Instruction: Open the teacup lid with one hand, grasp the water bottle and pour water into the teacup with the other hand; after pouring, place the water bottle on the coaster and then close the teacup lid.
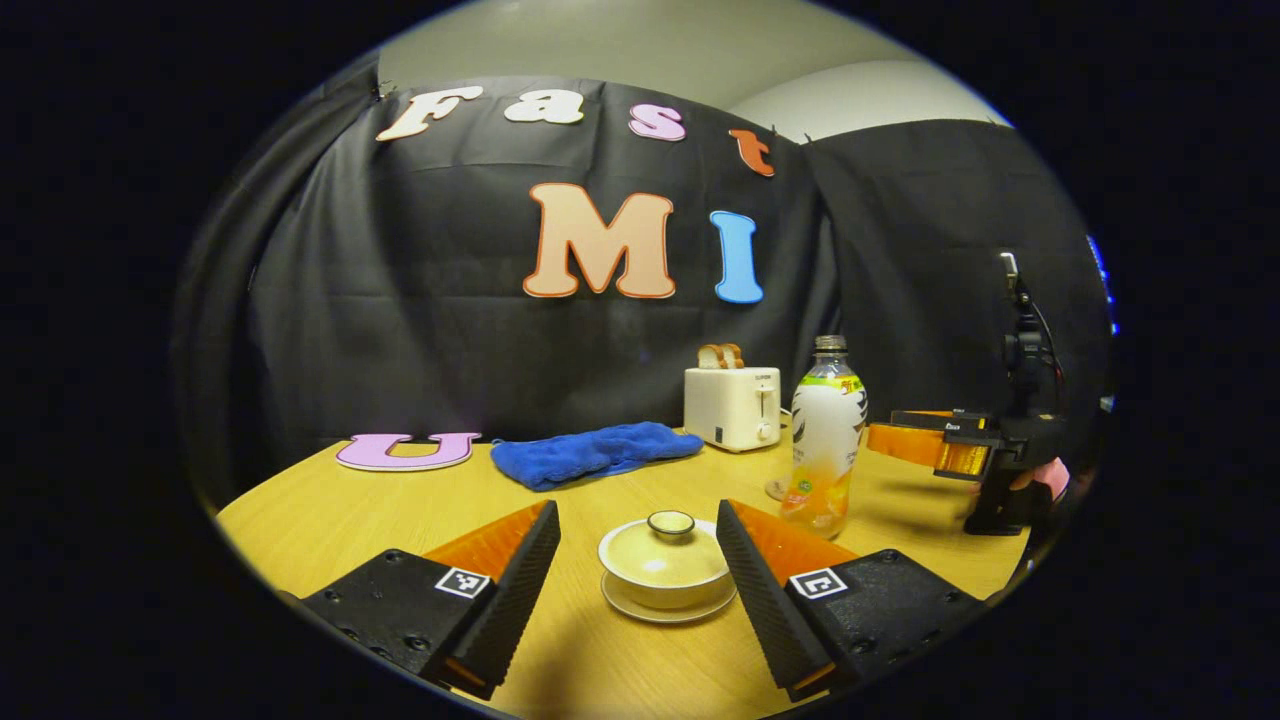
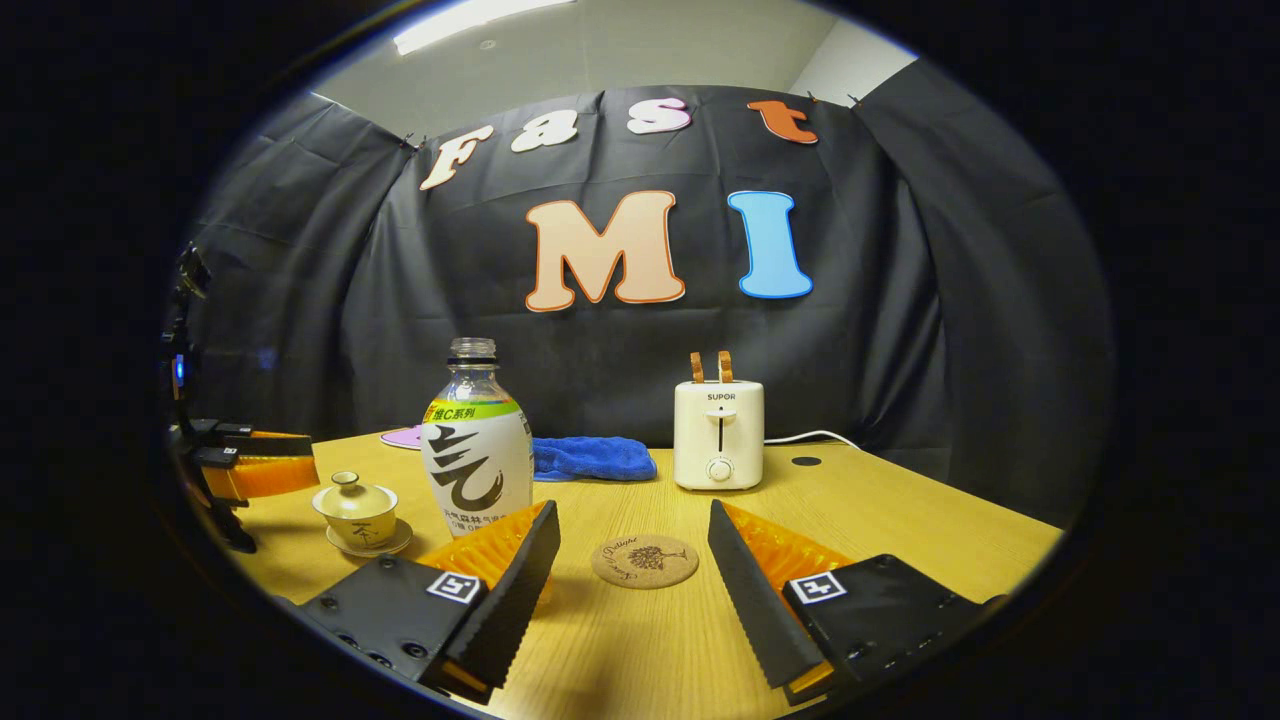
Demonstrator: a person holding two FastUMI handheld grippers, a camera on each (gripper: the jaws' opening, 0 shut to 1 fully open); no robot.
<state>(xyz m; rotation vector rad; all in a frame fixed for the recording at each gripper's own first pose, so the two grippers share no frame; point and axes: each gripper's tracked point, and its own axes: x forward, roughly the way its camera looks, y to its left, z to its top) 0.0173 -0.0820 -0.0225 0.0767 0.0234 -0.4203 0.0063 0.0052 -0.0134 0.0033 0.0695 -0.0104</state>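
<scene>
Two grippers hover over a round, pale wooden table backed by black cloth, with a plain light wall and ceiling above it. In the left gripper view, the left gripper has its fingers spread wide and empty; the lidded teacup sits on its saucer on the table just ahead, between the two fingers, touching neither. Beyond the right finger stands the water bottle, upright and uncapped, and further off that side the right gripper is held by a hand. A white toaster with bread in its slots and a blue towel lie at the table's far edge. In the right gripper view, the right gripper is likewise wide open and holds nothing; the cork coaster lies flat between its fingers, and the bottle stands just beyond its left finger.
</scene>
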